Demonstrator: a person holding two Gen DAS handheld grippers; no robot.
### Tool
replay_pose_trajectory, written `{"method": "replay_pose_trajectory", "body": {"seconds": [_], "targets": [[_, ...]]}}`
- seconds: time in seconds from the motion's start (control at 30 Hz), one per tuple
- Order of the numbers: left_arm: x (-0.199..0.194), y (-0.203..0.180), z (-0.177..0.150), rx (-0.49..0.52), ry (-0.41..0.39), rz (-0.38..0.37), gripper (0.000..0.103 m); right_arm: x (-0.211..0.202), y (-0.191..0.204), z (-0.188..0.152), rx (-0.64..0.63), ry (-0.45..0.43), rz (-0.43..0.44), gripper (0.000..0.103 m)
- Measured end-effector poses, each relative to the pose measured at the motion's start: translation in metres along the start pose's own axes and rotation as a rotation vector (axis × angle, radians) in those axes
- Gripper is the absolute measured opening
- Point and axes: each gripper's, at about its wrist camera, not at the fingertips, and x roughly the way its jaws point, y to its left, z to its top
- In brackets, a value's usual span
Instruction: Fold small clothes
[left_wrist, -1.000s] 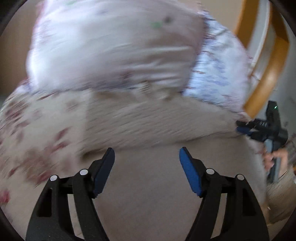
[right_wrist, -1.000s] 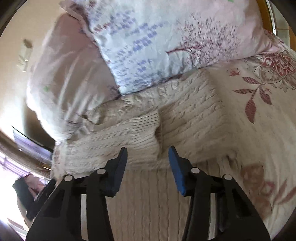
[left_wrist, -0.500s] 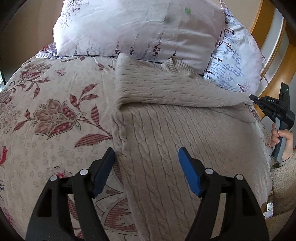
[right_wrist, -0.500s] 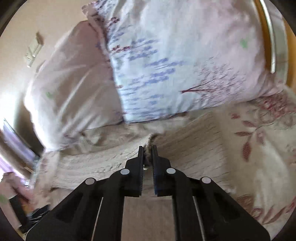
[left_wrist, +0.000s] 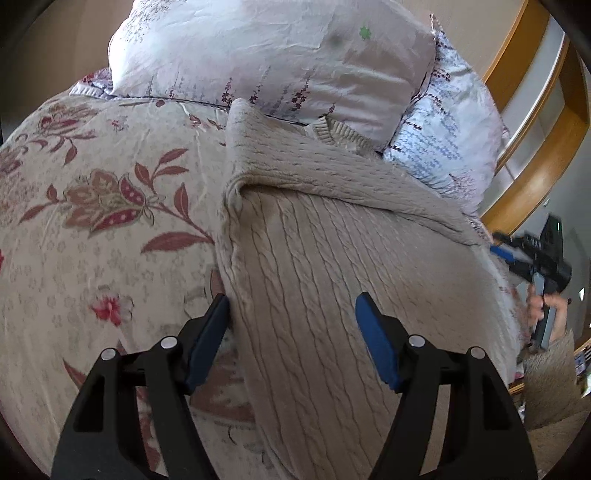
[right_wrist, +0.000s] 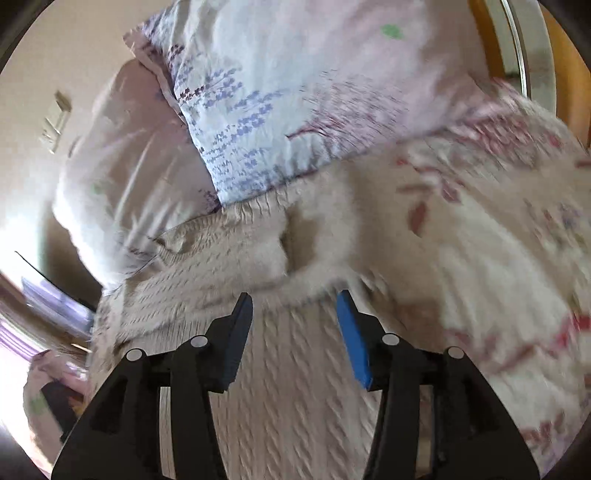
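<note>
A beige cable-knit sweater (left_wrist: 332, 258) lies flat on the floral bedspread (left_wrist: 92, 240), with one sleeve folded across its upper part. My left gripper (left_wrist: 291, 317) is open low over the sweater's left edge, its left finger beside that edge. My right gripper (right_wrist: 295, 314) is open and empty just above the sweater (right_wrist: 288, 387), near the folded sleeve's cuff (right_wrist: 258, 254). The right gripper also shows at the far right of the left wrist view (left_wrist: 532, 254). The right wrist view is blurred.
Two pale floral pillows (left_wrist: 277, 55) (left_wrist: 443, 147) lean at the head of the bed, touching the sweater's collar. A curved wooden headboard (left_wrist: 535, 166) stands behind them. The bedspread extends left of the sweater and, in the right wrist view (right_wrist: 480, 240), right of it.
My right gripper shut on the sleeve cuff half a second ago; it has now opened, let go and drawn back. My left gripper has moved lower to the sweater's left edge.
</note>
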Motion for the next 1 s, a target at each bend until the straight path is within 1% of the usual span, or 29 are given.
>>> {"method": "replay_pose_trajectory", "body": {"seconds": [0.1,0.27,0.33,0.37,0.4,0.47,0.5,0.67,0.73,0.83,0.93,0.97,1.0], "targets": [[-0.005,0.002,-0.007,-0.027,-0.003,-0.038,0.065,-0.015,-0.03,-0.021,0.067,0.046,0.044,0.049],[-0.016,0.007,-0.023,-0.088,0.0,-0.117,0.058,-0.032,-0.057,-0.057,0.126,0.085,0.068,0.049],[-0.019,0.009,-0.03,-0.114,0.004,-0.154,0.053,-0.037,-0.063,-0.07,0.15,0.097,0.122,0.046],[-0.021,0.01,-0.035,-0.131,0.003,-0.176,0.052,-0.04,-0.064,-0.076,0.159,0.104,0.147,0.045],[-0.023,0.01,-0.04,-0.146,0.002,-0.196,0.05,-0.041,-0.064,-0.083,0.167,0.117,0.18,0.042],[-0.027,0.01,-0.048,-0.167,0.007,-0.23,0.044,-0.044,-0.063,-0.094,0.172,0.146,0.23,0.04],[-0.029,0.01,-0.052,-0.171,0.009,-0.242,0.042,-0.045,-0.063,-0.098,0.171,0.157,0.244,0.036],[-0.036,-0.001,-0.07,-0.165,0.036,-0.301,0.038,-0.051,-0.054,-0.12,0.151,0.222,0.335,0.027],[-0.036,-0.005,-0.075,-0.162,0.052,-0.317,0.036,-0.051,-0.046,-0.129,0.124,0.25,0.343,0.022],[-0.035,-0.009,-0.082,-0.16,0.078,-0.333,0.032,-0.051,-0.039,-0.137,0.103,0.279,0.362,0.019],[-0.035,-0.01,-0.085,-0.166,0.096,-0.353,0.028,-0.05,-0.038,-0.139,0.117,0.287,0.379,0.015],[-0.034,-0.011,-0.086,-0.164,0.104,-0.359,0.026,-0.05,-0.038,-0.139,0.12,0.288,0.379,0.011],[-0.034,-0.013,-0.088,-0.157,0.113,-0.361,0.022,-0.05,-0.037,-0.139,0.116,0.289,0.378,0.009]]}}
